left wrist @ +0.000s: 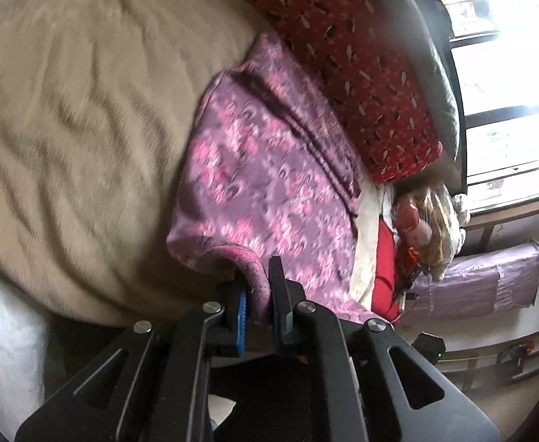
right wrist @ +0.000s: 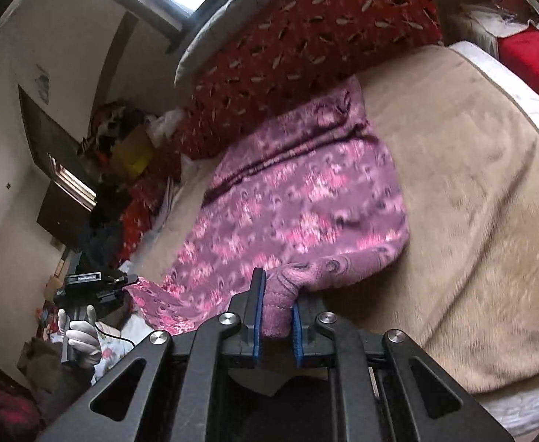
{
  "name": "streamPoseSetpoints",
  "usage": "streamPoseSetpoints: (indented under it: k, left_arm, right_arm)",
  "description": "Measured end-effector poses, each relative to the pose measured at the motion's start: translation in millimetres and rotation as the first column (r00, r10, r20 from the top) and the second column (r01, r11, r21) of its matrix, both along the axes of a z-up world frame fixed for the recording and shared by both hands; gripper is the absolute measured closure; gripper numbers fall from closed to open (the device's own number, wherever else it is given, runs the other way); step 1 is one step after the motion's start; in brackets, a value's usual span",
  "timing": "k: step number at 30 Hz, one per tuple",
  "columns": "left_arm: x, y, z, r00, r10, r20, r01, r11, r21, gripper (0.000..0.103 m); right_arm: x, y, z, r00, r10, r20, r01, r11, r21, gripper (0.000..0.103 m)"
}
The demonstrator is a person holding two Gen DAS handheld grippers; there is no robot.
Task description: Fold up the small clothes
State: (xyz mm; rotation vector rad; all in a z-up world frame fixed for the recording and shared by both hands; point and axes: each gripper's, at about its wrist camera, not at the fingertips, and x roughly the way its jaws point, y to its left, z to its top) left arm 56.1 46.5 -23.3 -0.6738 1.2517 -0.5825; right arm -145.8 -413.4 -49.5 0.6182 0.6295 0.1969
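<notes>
Beige fuzzy blanket (left wrist: 66, 129) spread over the bed, red patterned pillow (left wrist: 361, 73) and a grey one (left wrist: 428, 84) propped against the bright window (left wrist: 509, 110). Purple-pink floral garment (left wrist: 269, 169) draped across the blanket, running up to the red pillow. Left tongs (left wrist: 258, 294) pinching its edging, right tongs (right wrist: 277, 309) clamped on another bunched edge. Gloved hand (right wrist: 81, 339) gripping the left handle. Cluttered corner with piled stuff (right wrist: 122, 140) beside cream walls.

A bed with a tan blanket (left wrist: 66, 118) carries a purple floral garment (left wrist: 265, 169) and a red patterned pillow (left wrist: 358, 66).
</notes>
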Motion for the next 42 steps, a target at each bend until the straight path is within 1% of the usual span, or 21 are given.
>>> streamPoseSetpoints:
  k: [4,7,13,22,29,33,36,42]
  left_arm:
    - [25,-4,7,1.000,0.012,0.021,-0.013,1.000,0.015,0.095]
    - [48,-6,7,0.999,0.035,0.019,-0.035,0.999,0.011,0.095]
    - [98,-15,3,0.997,0.076,0.020,-0.077,0.997,0.024,0.095]
    - [177,-49,-5,0.996,0.088,0.014,-0.088,0.995,0.053,0.096]
    - [243,-74,4,0.995,0.101,0.021,-0.102,0.992,0.077,0.096]
    - [278,-94,13,0.993,0.108,0.046,-0.112,0.988,0.102,0.096]
    - [306,-114,15,0.992,0.107,0.064,-0.116,0.983,0.146,0.096]
    - [352,-143,0,0.993,0.105,0.060,-0.116,0.970,0.215,0.096]
  right_arm:
    - [19,-7,4,1.000,-0.009,0.008,0.009,1.000,0.022,0.091]
    - [39,-16,7,1.000,-0.021,0.011,0.020,0.999,0.036,0.091]
    - [91,-41,12,0.998,-0.052,0.023,0.050,0.995,0.088,0.091]
    - [174,-77,2,0.997,-0.083,0.006,0.081,0.985,0.153,0.091]
    - [232,-107,-2,0.990,-0.138,0.036,0.126,0.965,0.228,0.091]
    - [269,-124,-3,0.984,-0.176,0.039,0.160,0.950,0.269,0.091]
    - [290,-132,-7,0.980,-0.198,0.028,0.183,0.946,0.268,0.091]
    - [328,-152,-21,0.971,-0.239,-0.007,0.232,0.935,0.270,0.091]
